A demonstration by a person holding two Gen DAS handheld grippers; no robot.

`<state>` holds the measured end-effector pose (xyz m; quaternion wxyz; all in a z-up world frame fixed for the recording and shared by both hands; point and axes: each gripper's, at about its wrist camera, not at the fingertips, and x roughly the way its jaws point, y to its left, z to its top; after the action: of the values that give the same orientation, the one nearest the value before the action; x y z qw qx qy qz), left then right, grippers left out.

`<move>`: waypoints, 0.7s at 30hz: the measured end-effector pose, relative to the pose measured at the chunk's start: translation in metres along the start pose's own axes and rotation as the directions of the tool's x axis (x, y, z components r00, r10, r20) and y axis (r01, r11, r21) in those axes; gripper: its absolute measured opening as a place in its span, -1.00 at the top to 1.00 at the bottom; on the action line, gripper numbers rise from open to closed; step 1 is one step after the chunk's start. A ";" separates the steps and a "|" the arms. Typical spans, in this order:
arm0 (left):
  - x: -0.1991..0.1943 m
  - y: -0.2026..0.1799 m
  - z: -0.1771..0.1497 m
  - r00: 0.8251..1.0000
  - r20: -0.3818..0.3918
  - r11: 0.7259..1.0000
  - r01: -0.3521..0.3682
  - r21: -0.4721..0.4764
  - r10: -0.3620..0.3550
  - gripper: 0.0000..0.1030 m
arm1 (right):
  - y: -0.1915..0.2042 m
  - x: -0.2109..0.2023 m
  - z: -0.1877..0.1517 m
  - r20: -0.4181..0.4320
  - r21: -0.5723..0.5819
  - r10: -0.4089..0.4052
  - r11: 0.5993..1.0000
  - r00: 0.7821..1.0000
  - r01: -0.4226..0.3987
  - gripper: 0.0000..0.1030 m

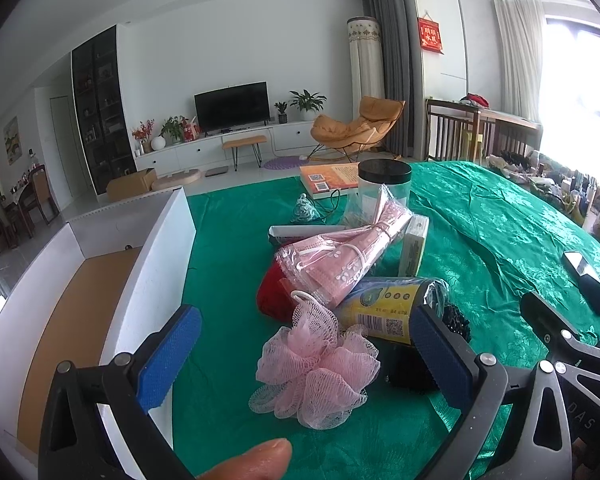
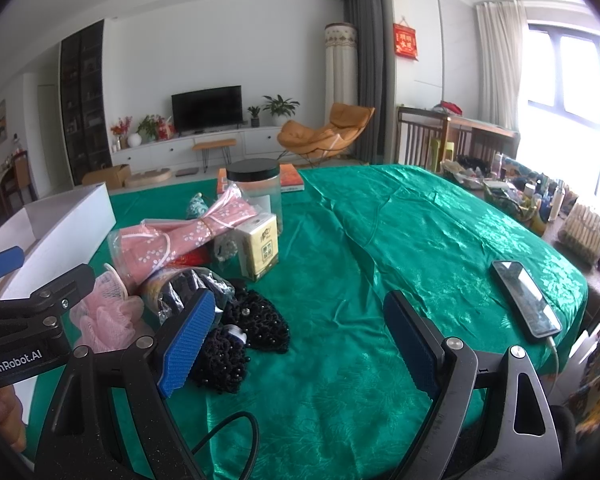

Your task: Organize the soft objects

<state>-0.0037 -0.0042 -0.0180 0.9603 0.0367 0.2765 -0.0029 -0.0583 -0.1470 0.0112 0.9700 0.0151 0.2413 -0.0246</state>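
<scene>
A pink mesh bath pouf [image 1: 316, 364] lies on the green tablecloth [image 1: 480, 220], between and just beyond the fingers of my left gripper [image 1: 306, 354], which is open and holds nothing. Behind the pouf are a pink mask pack [image 1: 340, 260], a red soft item [image 1: 272, 292] and a yellow-labelled roll [image 1: 388, 312]. My right gripper [image 2: 300, 344] is open above the cloth. A black beaded net item [image 2: 244, 328] lies by its left finger. The pouf [image 2: 104, 320] shows at the left of the right wrist view.
A white box [image 1: 156, 256] with a brown floor stands at the left. A clear jar with a black lid [image 2: 256, 192], a tissue pack [image 2: 260, 246], an orange book [image 1: 332, 178] and a phone on a cable [image 2: 526, 300] lie on the cloth. Bare cloth spreads to the right.
</scene>
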 end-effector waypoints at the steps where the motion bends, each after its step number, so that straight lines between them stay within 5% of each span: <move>1: 0.000 0.000 0.000 1.000 0.000 1.000 0.000 0.000 0.000 -1.00 | 0.000 0.000 0.000 0.000 0.000 0.000 1.000 1.000 0.000 -0.72; 21: 0.000 0.001 -0.002 1.000 -0.001 1.000 -0.003 0.006 0.003 -1.00 | 0.000 0.000 0.000 -0.001 -0.001 0.000 1.000 1.000 0.000 -0.72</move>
<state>-0.0043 -0.0027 -0.0195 0.9601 0.0399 0.2767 -0.0022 -0.0582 -0.1468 0.0112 0.9699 0.0148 0.2419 -0.0246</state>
